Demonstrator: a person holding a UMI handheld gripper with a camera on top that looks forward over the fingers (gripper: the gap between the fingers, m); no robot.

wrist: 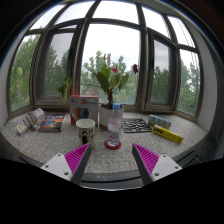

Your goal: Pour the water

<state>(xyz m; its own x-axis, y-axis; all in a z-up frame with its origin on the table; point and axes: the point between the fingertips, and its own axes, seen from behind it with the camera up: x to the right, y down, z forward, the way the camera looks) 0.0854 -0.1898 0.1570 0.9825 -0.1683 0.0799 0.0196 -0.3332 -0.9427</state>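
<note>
A clear plastic water bottle (114,122) with a light cap stands upright on a small red coaster (113,145) on the speckled stone counter (110,158). A mug (86,129) with a dark pattern stands just left of the bottle. My gripper (112,160) is open, its two magenta pads (77,158) spread wide. The bottle and the mug stand beyond the fingertips, apart from them. Nothing is between the fingers.
A potted plant (108,85) and a red-and-white box (84,107) stand behind the mug. Small boxes (38,121) lie at the left. A black-and-white patterned card (135,126) and a yellow object (167,133) lie at the right. Bay windows (110,50) close off the counter's far side.
</note>
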